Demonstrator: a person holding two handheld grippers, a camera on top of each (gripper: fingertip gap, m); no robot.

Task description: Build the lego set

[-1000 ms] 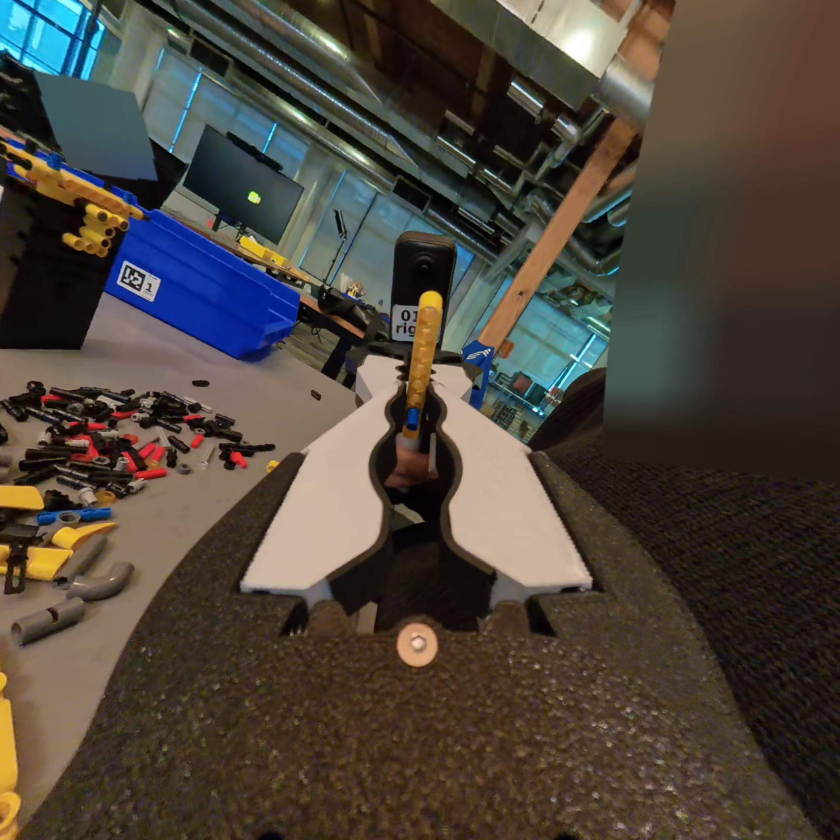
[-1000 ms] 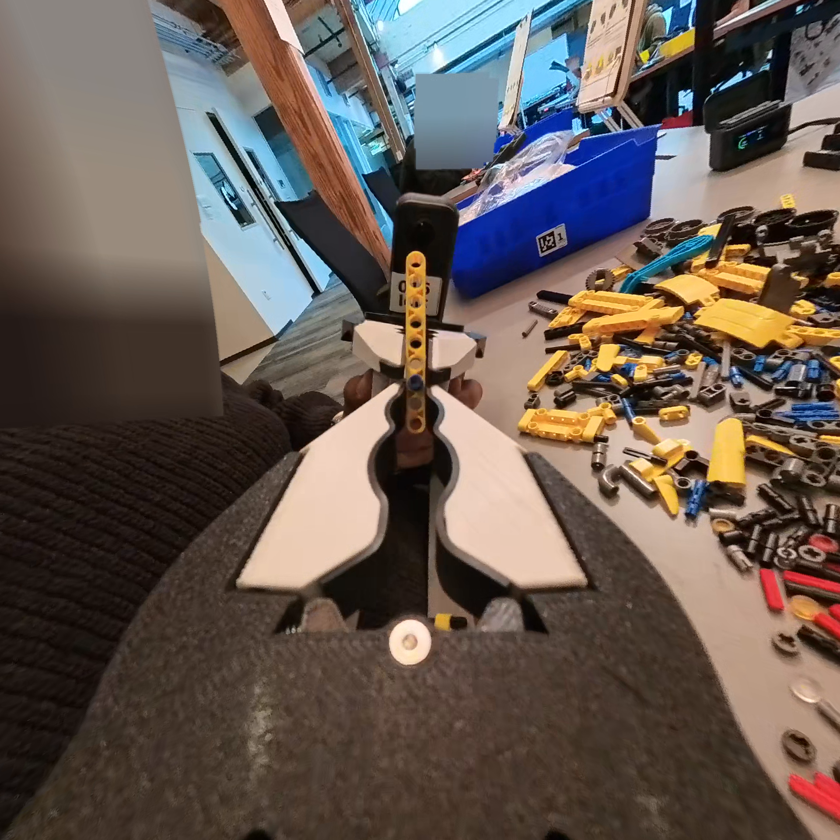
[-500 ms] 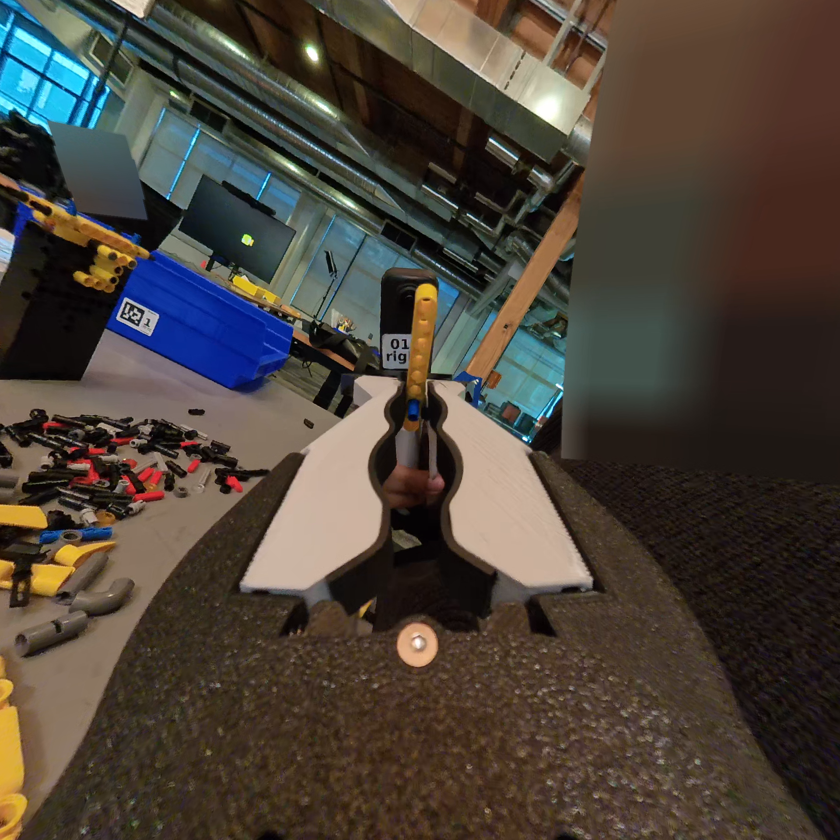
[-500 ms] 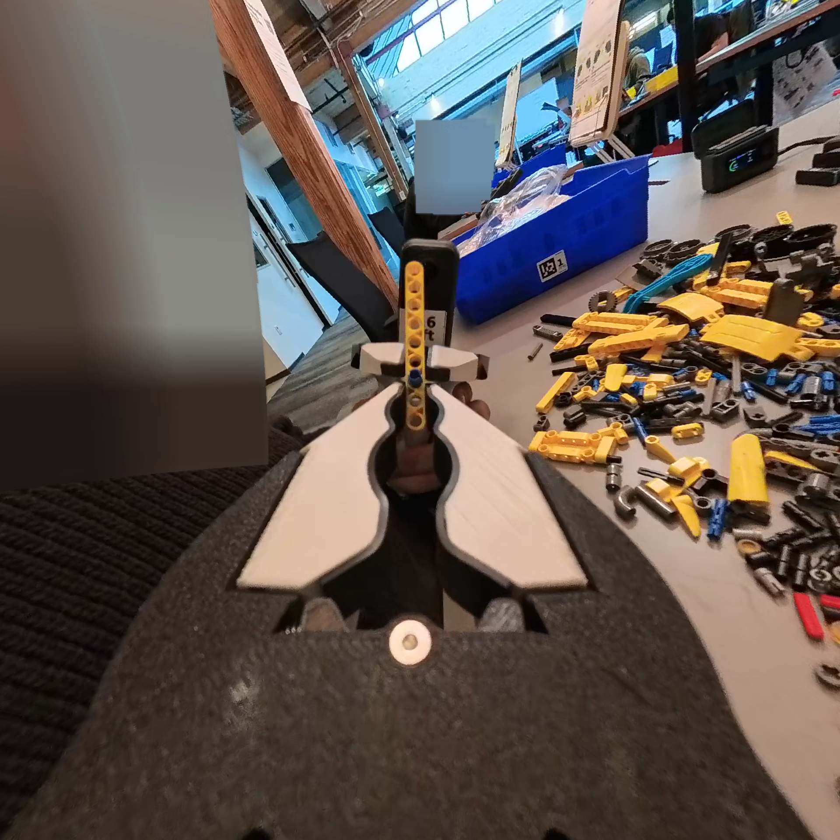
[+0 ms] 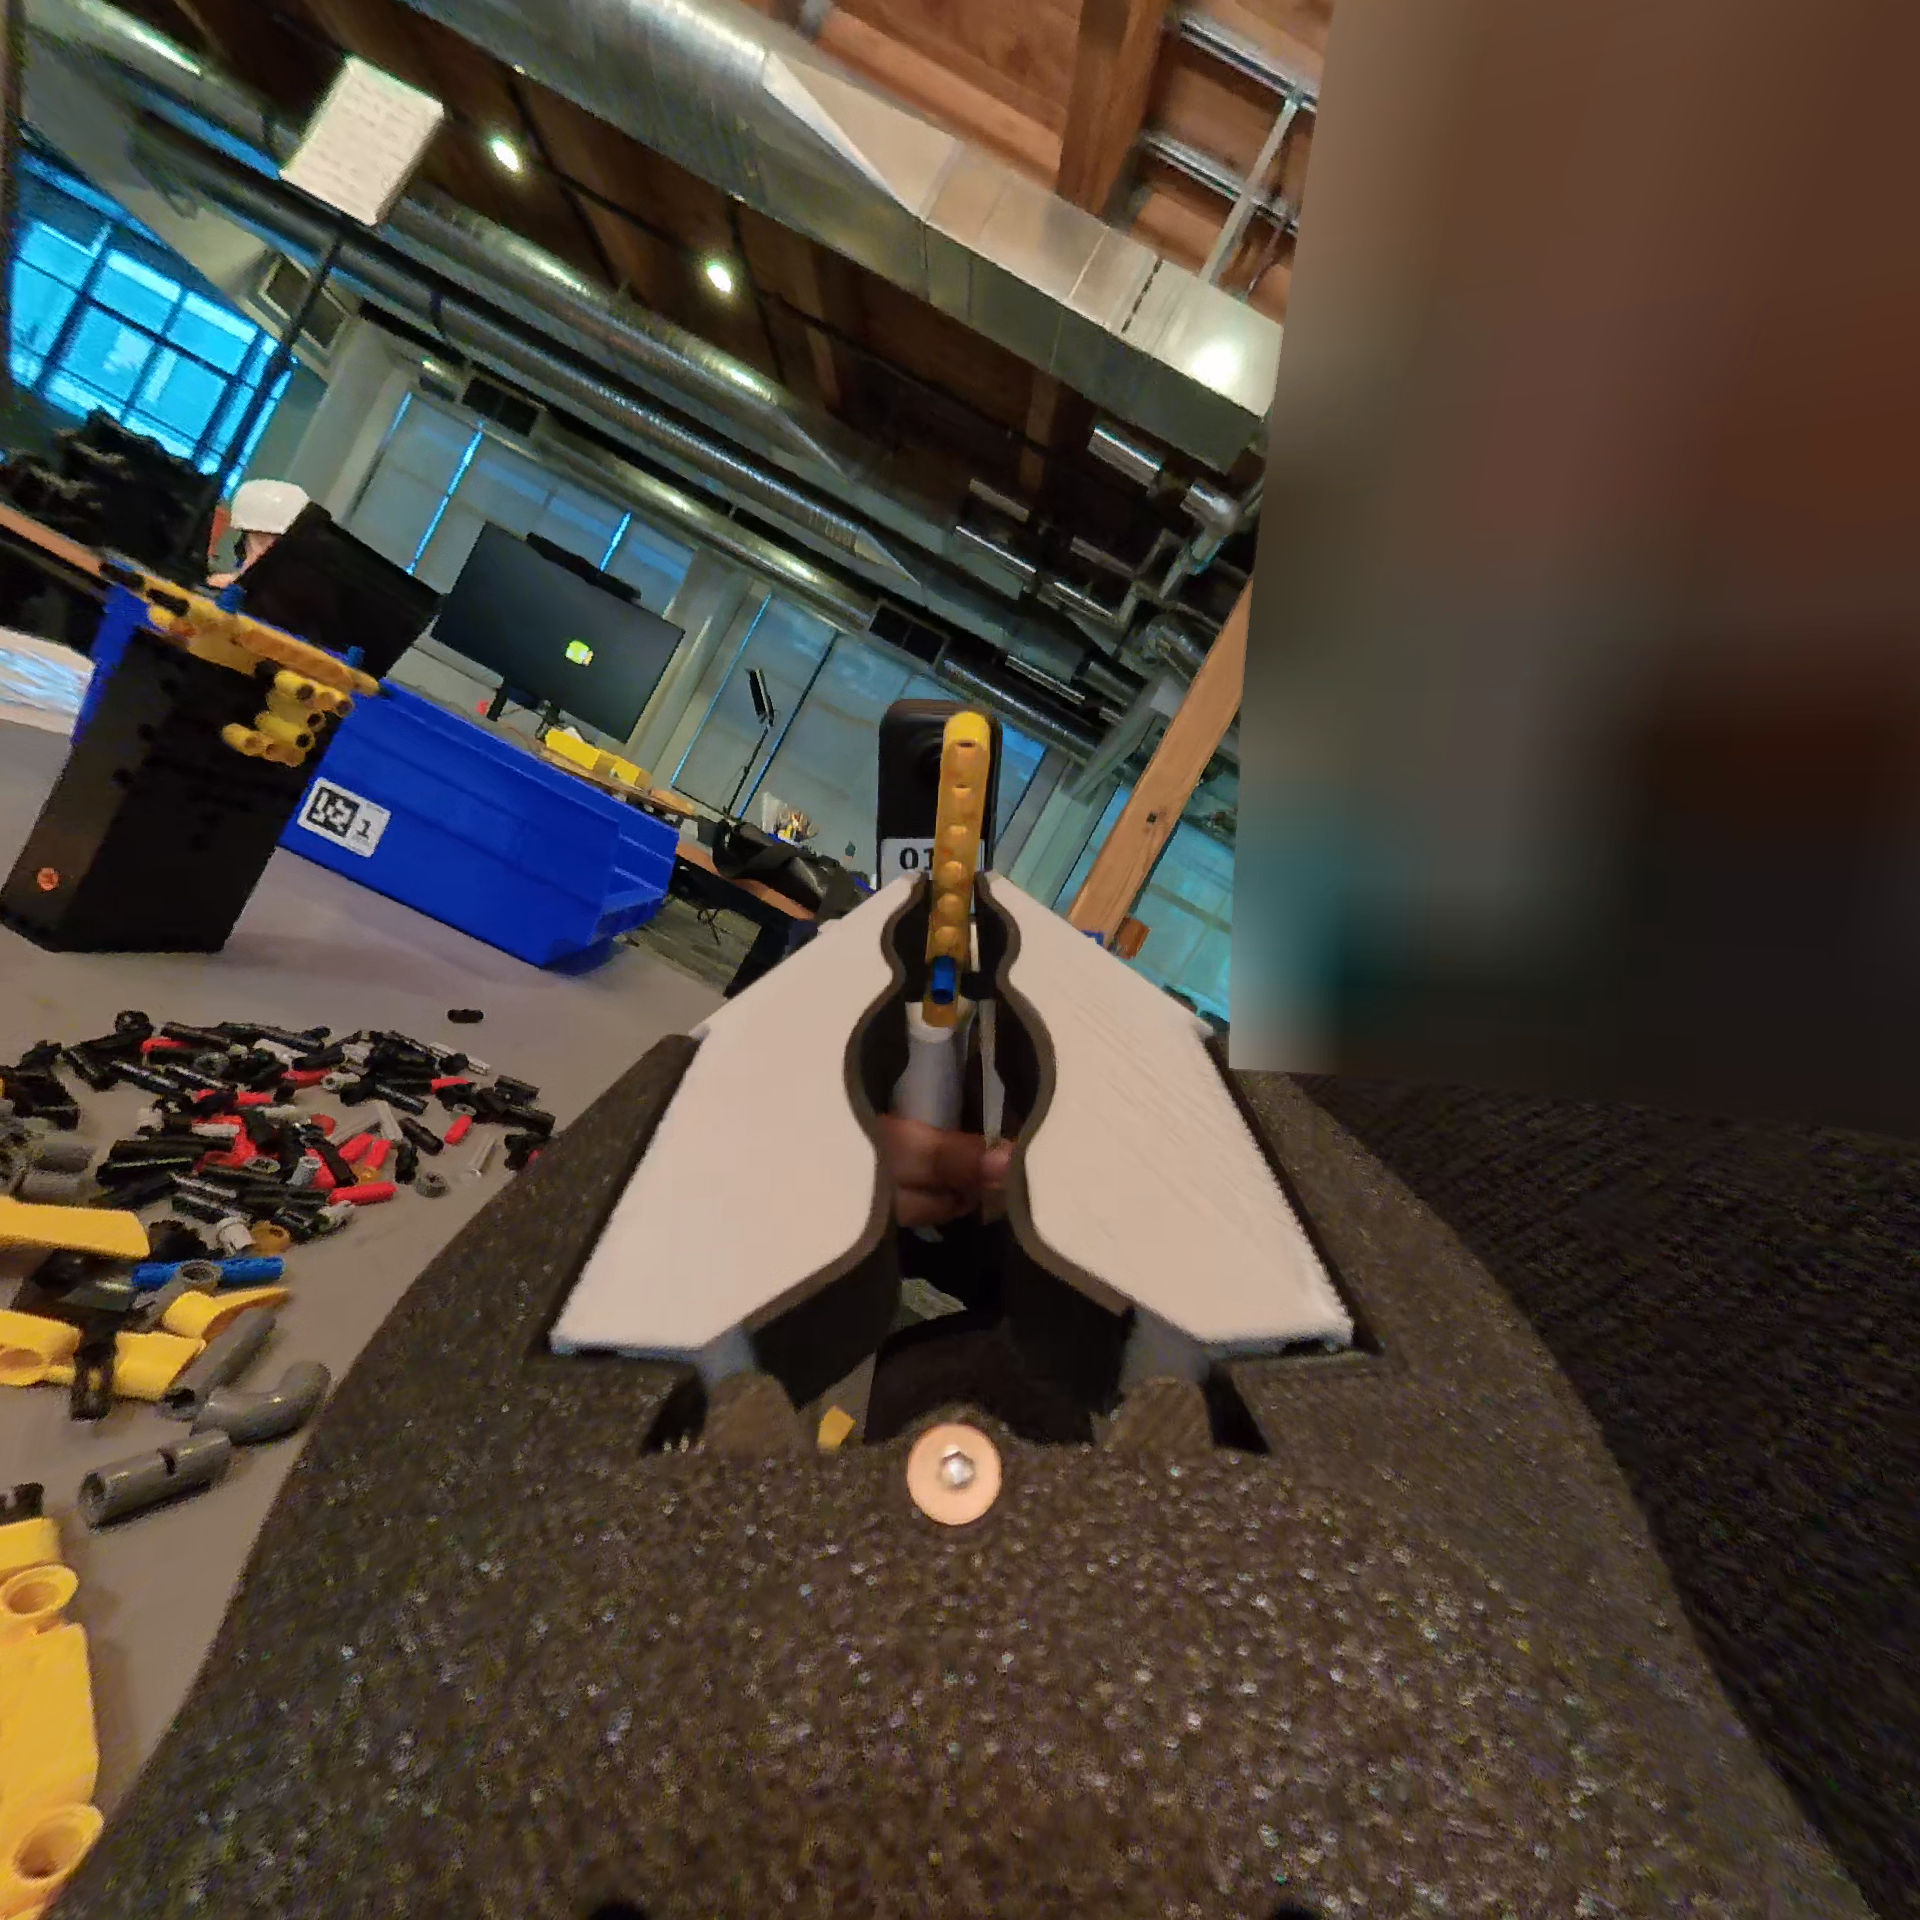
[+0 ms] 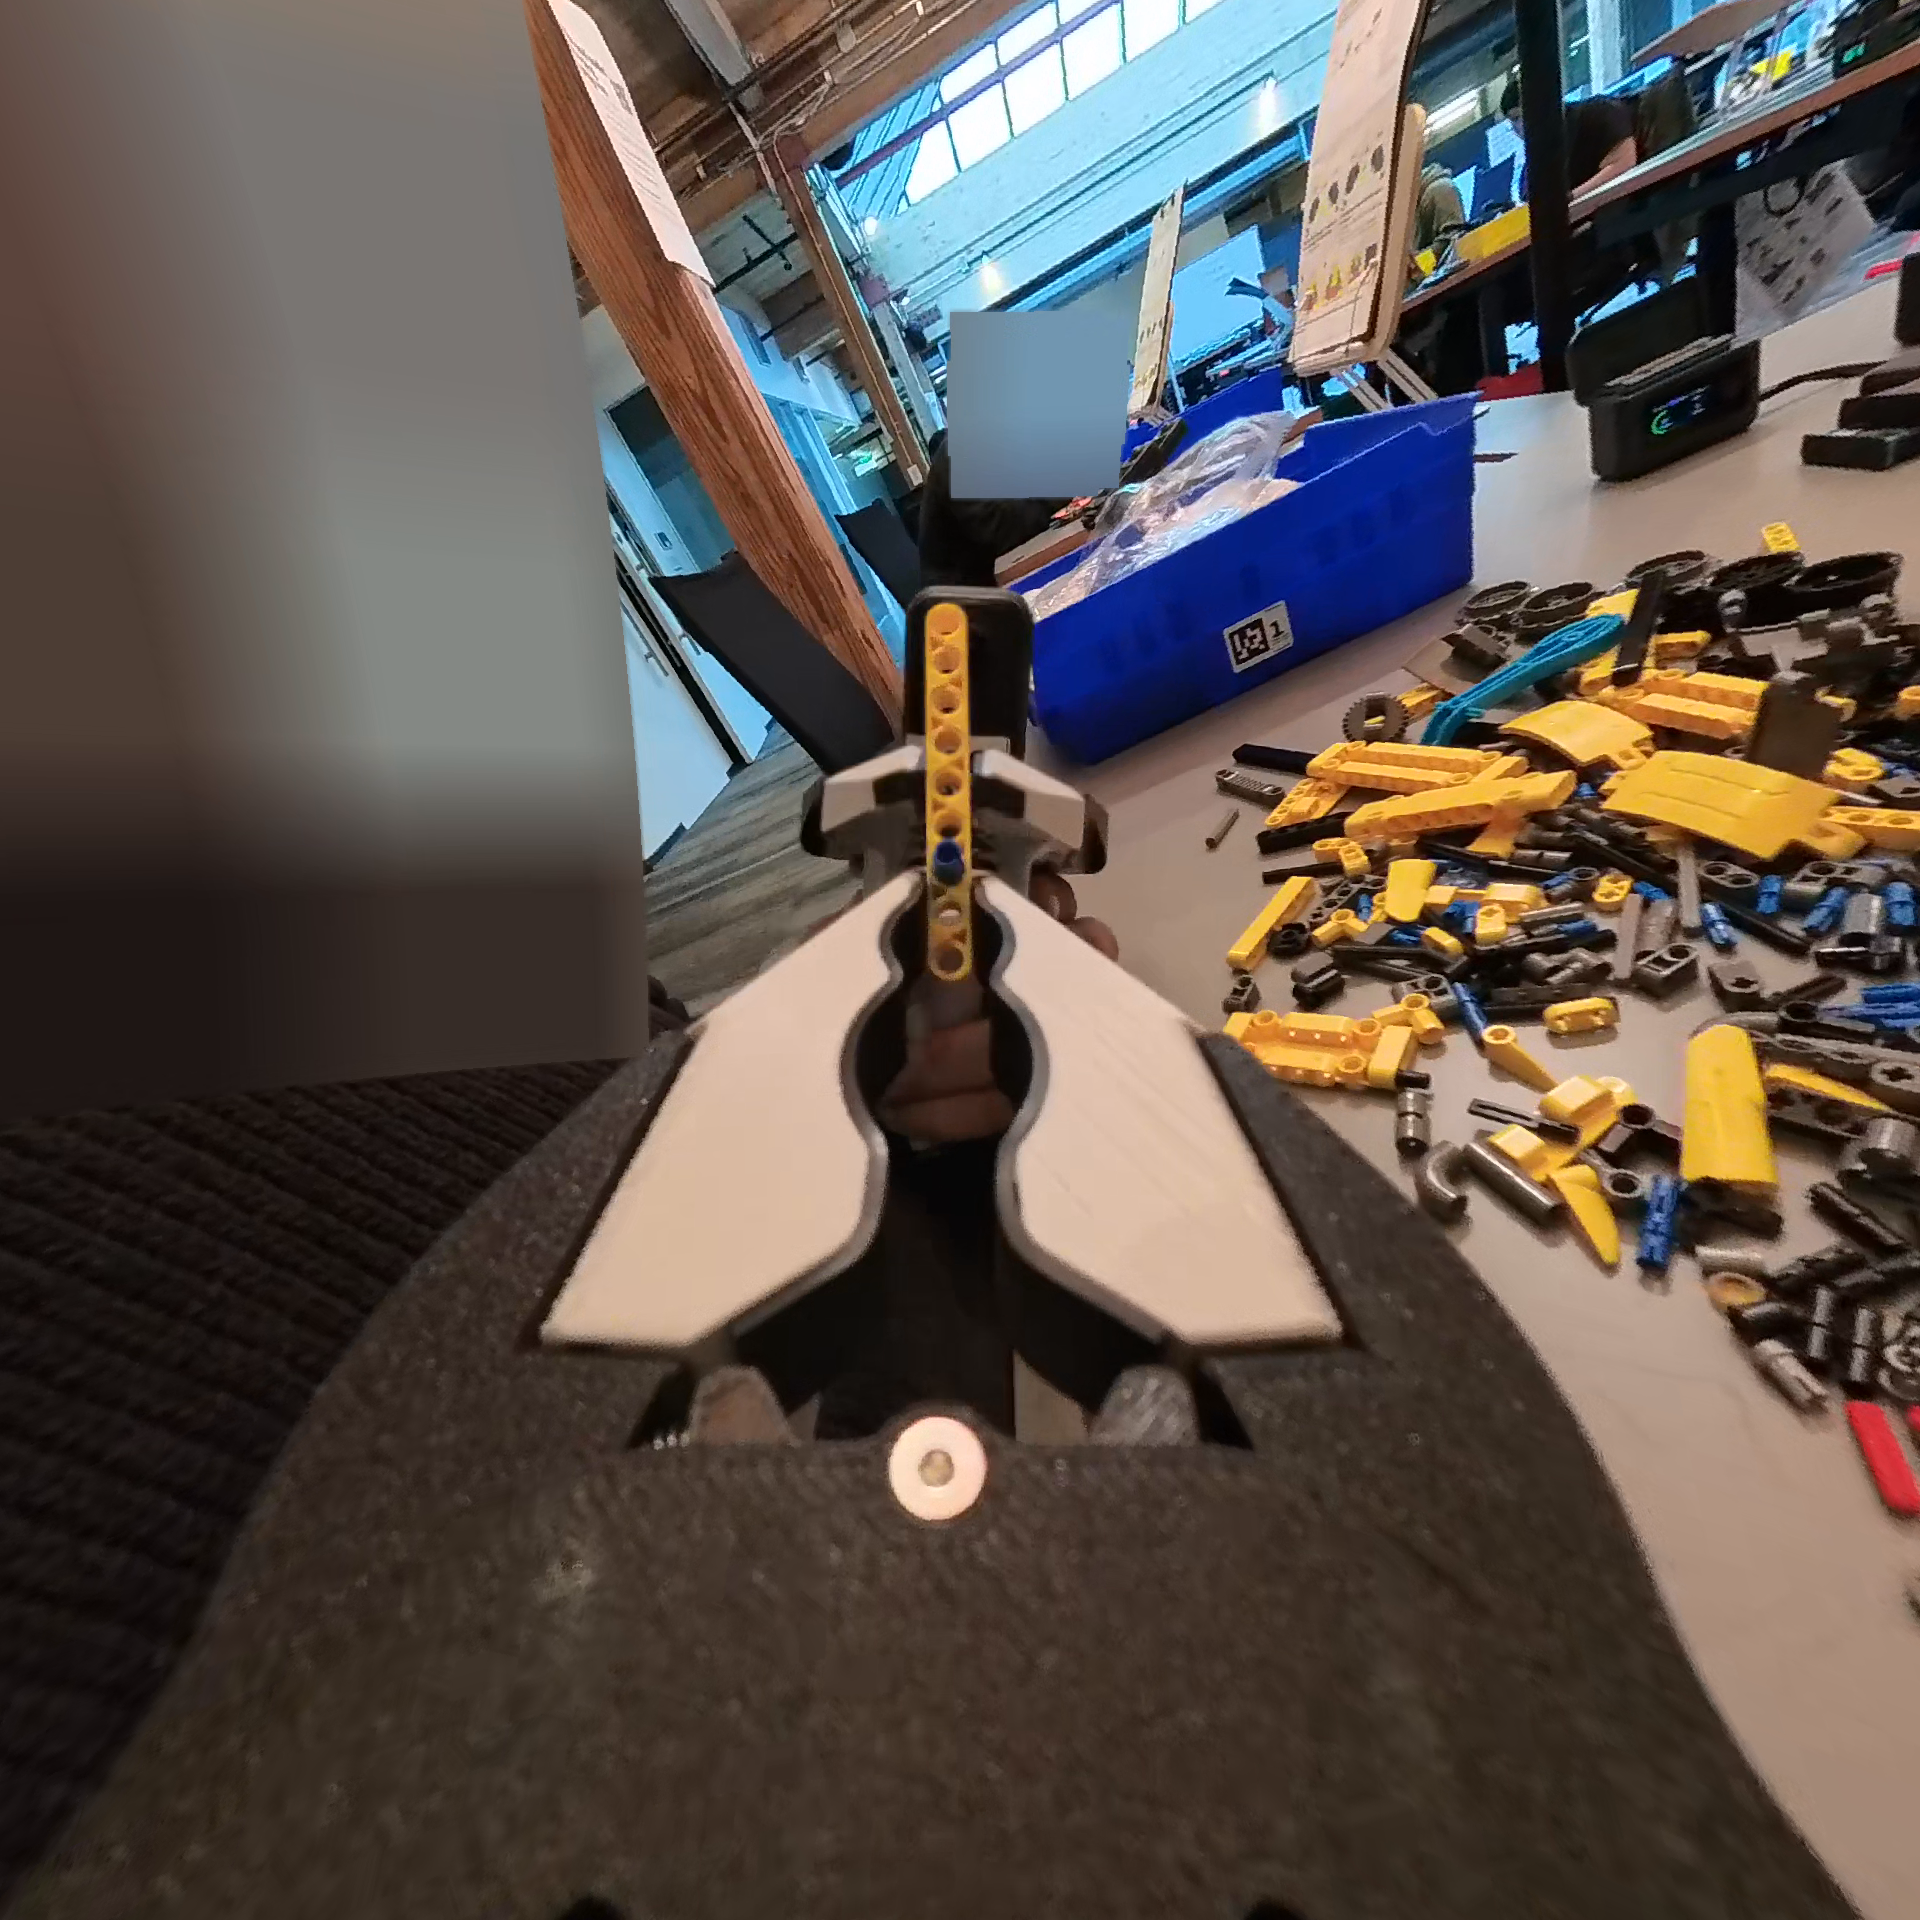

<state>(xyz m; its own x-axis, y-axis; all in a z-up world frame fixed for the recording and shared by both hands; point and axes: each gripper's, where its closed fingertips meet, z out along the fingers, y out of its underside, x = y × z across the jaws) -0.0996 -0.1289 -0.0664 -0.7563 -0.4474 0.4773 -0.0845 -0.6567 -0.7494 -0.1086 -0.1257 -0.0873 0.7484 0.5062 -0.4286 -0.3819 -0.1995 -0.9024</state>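
A long yellow perforated beam (image 5: 958, 810) stands upright in the air between my two grippers, which face each other. My left gripper (image 5: 948, 914) is shut on the beam's lower part. A blue pin (image 5: 943, 977) sits in one of the beam's holes between the jaws. In the right wrist view my right gripper (image 6: 948, 904) is shut on the bottom end of the beam (image 6: 945, 707). The blue pin (image 6: 943, 857) shows just above its tips. The left gripper's fingers (image 6: 862, 816) flank the beam behind it. A hand shows through both gaps.
Loose black, red, grey and yellow pieces (image 5: 260, 1101) lie on the grey table at left, near a blue bin (image 5: 478, 831) and a black block (image 5: 156, 800) topped by a yellow assembly. The right wrist view shows a yellow-black pile (image 6: 1558, 831), the blue bin (image 6: 1299, 582) and a dark knit sleeve (image 6: 208, 1299). The grippers are tip to tip, or close to it.
Both grippers have tilted or risen a little together with the beam still between them. The table, bins and loose pieces sit lower in both views.
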